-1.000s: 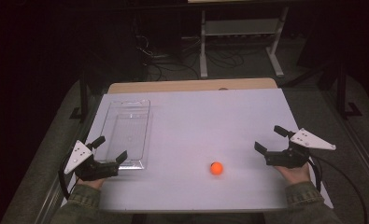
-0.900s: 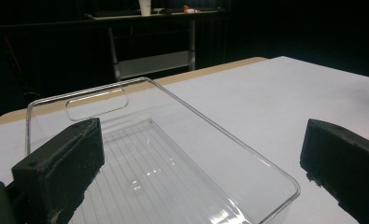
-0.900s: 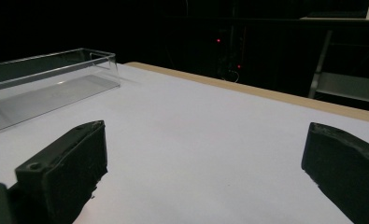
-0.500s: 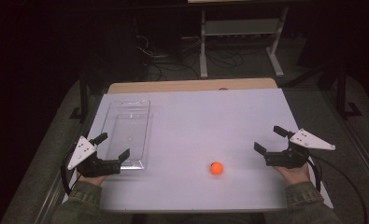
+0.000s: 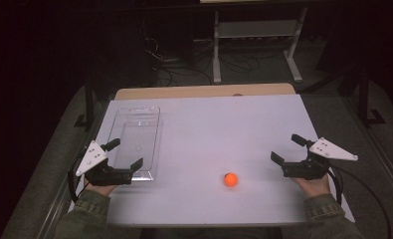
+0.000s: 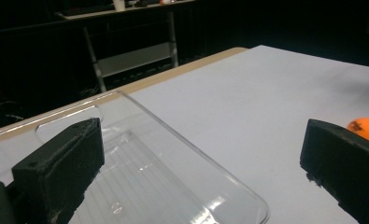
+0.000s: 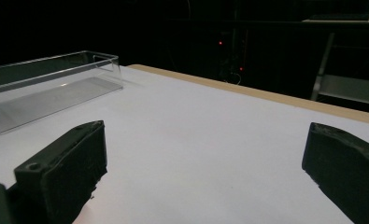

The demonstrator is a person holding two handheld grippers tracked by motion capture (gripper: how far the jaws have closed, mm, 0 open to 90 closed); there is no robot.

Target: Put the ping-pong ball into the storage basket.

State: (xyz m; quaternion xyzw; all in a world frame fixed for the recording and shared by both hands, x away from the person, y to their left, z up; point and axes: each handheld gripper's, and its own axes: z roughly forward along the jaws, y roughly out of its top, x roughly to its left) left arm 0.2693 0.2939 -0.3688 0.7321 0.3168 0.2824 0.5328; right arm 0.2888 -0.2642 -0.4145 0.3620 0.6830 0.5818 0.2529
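High view, tray: my left gripper (image 5: 124, 154) hangs at the near end of a clear plastic tray (image 5: 134, 139), long and rectangular with rounded corners; nothing lies in it that I can see.
High view, ball: a small, round orange ball (image 5: 230, 179) sits on the white bench (image 5: 224, 129), well apart from the tray and nearer my right gripper (image 5: 288, 149).
High view, fingers: both pairs are spread wide, released, holding nothing.
High view, bench: a smooth matte white sheet with a tan wooden strip along its far edge.
Left gripper view, tray: the tray (image 6: 140, 172) lies under my left finger (image 6: 60, 163); its floor is faintly ribbed and its rim is glossy.
Left gripper view, ball: the ball (image 6: 366, 129) peeks out just behind my right-hand finger, resting on the bench (image 6: 247, 93).
Right gripper view, tray: the tray (image 7: 46, 88) stands far off at the left, with thin, see-through, upright walls.
Right gripper view, fingers: blocky black pads (image 7: 65, 168) with a rough face, set wide apart over the bare white bench (image 7: 205, 140).
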